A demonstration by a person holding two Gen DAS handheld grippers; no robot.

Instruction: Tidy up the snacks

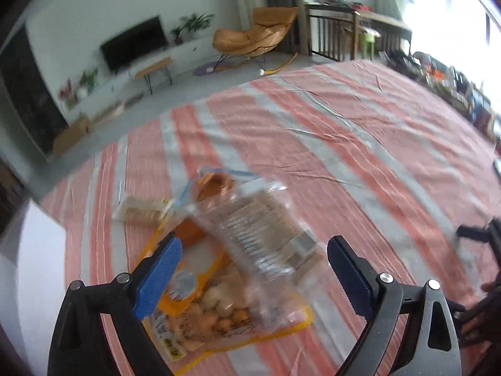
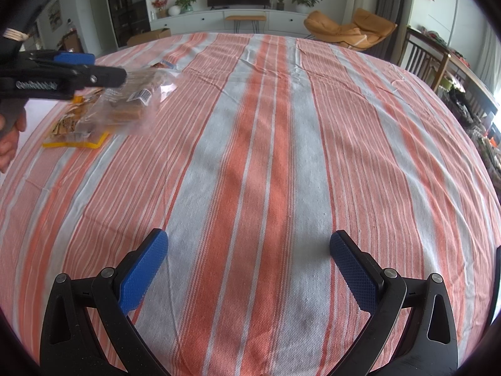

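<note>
Right gripper (image 2: 249, 261) wide open, empty, over bare striped cloth (image 2: 281, 156). Left gripper (image 1: 253, 264) also wide open, directly above the clear bag (image 1: 266, 235), which lies atop the yellow bag (image 1: 219, 313). Both bags lie far left of the right gripper, so left is nearer; white pack (image 1: 141, 211) just beyond.

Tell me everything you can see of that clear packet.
The clear packet is crinkly see-through plastic with printed text and a barcode label, holding brown bars. It lies tilted across the yellow bag, near the cloth's left edge. The left hand-held gripper hovers open over it, not gripping.
</note>
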